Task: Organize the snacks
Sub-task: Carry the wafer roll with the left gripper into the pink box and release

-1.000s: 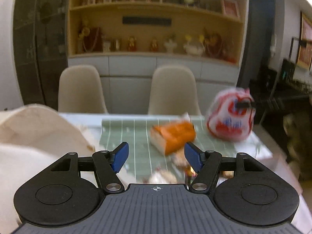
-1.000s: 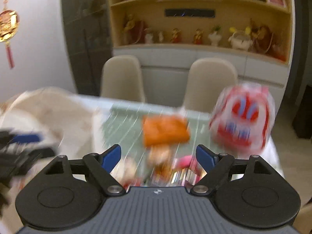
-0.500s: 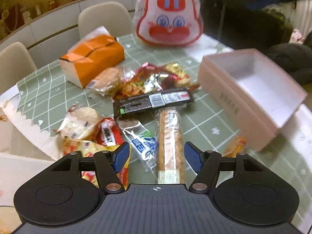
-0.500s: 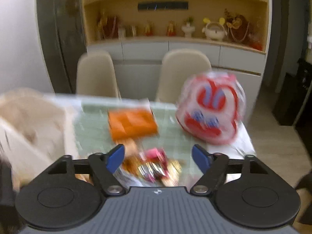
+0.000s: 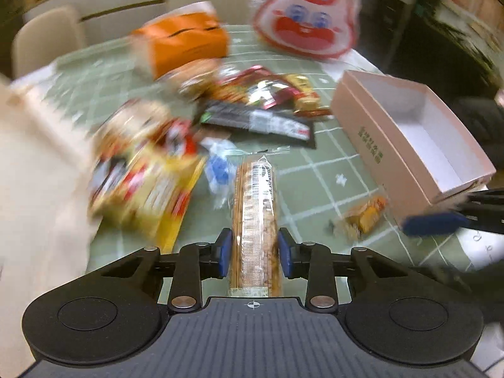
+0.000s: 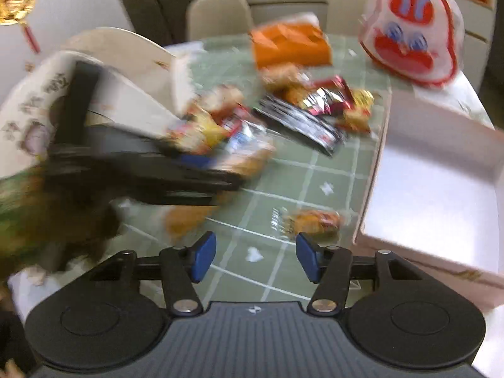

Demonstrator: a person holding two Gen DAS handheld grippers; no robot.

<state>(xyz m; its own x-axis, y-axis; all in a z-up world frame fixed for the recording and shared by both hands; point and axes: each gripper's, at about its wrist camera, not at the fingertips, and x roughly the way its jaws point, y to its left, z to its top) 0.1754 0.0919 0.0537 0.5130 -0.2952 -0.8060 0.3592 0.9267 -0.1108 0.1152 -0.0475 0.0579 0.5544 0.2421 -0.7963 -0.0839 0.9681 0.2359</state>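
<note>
Since half a second ago both views have dipped toward the table (image 5: pixel 318 163); the right view showed shelves then, snacks now. Left gripper (image 5: pixel 255 253): jaws were wide, now closing narrow around the near end of the cracker pack (image 5: pixel 256 201), pads just beside its sides; contact unclear. Right gripper (image 6: pixel 256 256): jaws closing, nothing between; small orange packet (image 6: pixel 313 220) just beyond, pink box (image 6: pixel 434 189) at right.

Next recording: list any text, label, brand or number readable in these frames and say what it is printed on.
None can be read with confidence.
Pink box: green characters on its side, too blurred.
Long biscuit pack: wrapper print, illegible.
Black bar wrapper: white label, blurred.
Cream bag: dark characters, blurred.
</note>
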